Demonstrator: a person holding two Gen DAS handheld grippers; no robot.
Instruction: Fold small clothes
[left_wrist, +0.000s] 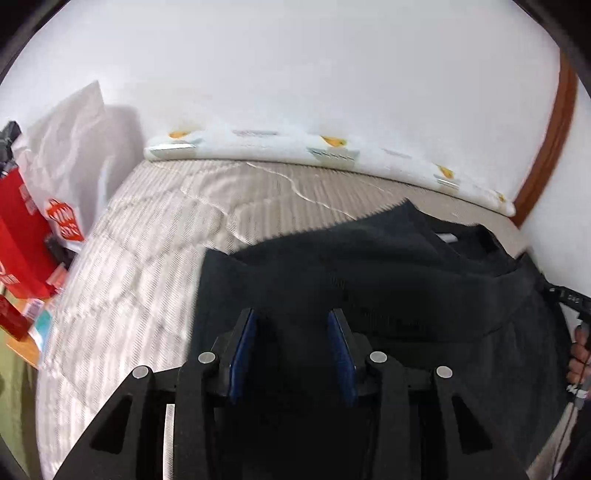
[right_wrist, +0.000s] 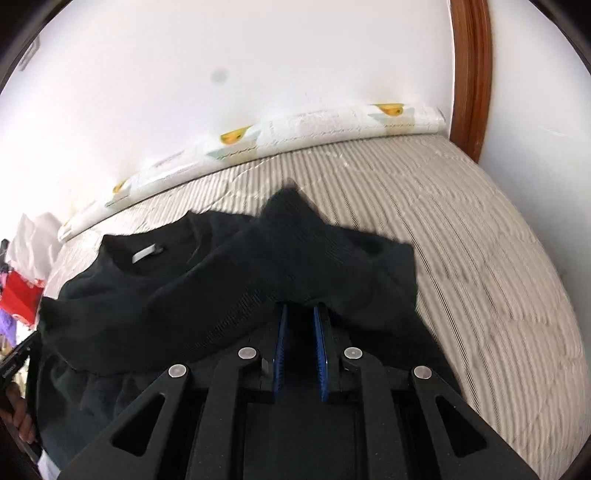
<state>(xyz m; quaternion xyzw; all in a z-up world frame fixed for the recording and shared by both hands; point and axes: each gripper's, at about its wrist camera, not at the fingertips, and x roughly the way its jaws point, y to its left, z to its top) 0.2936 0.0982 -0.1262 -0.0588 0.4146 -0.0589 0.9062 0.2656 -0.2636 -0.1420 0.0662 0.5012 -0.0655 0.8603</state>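
A black garment lies rumpled on a striped beige bed cover, its neckline with a white label towards the wall. My left gripper hovers over the garment's near left part. Its blue pads stand apart, and no cloth is visibly pinched between them. My right gripper has its jaws closing on a raised fold of the black garment. The cloth drapes over both fingertips and hides them. A hand on the other gripper's handle shows at the right edge of the left wrist view.
A white padded bolster with yellow prints runs along the wall behind the bed. Red boxes and white bags crowd the left side. A brown wooden door frame stands at the bed's right end. Bare bed cover stretches right of the garment.
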